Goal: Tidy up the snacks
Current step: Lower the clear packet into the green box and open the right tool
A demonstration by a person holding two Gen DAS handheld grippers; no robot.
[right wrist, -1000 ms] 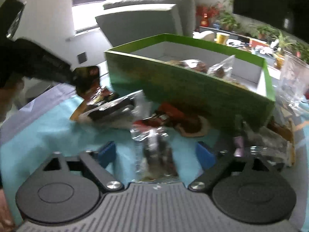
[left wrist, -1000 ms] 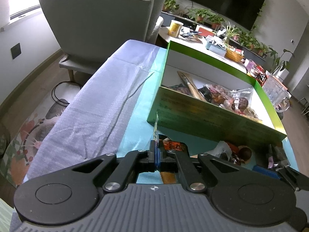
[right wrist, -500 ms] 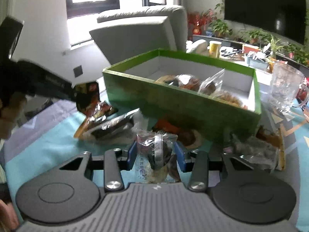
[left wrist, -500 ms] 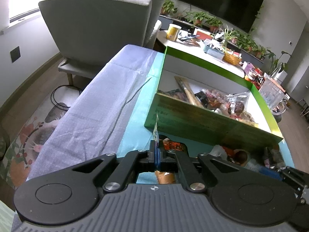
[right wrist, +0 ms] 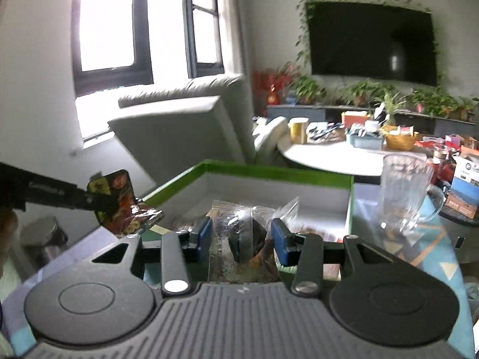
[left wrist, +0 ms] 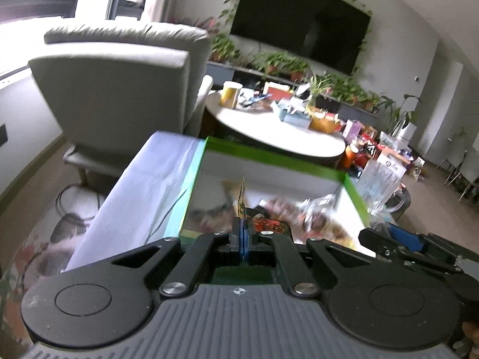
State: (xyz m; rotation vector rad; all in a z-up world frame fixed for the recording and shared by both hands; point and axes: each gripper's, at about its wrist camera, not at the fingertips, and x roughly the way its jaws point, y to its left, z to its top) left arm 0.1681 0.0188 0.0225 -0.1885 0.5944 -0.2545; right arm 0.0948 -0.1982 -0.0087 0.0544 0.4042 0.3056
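Right gripper (right wrist: 242, 237) clamping clear-wrapped snack (right wrist: 245, 239), left gripper (left wrist: 242, 233) pinching dark packet (right wrist: 115, 202), both angled down over green box (right wrist: 269, 172)

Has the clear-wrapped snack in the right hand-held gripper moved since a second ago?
Yes. The clear-wrapped snack has gone up: it lay on the cloth below the green box front wall, and now sits level with the box's open top.

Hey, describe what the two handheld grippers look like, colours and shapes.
The left gripper and the right gripper look alike: black linkage arms with silver pivot screws, two round black discs, a ribbed grey body bearing a small compass-like mark, and blue finger pads.
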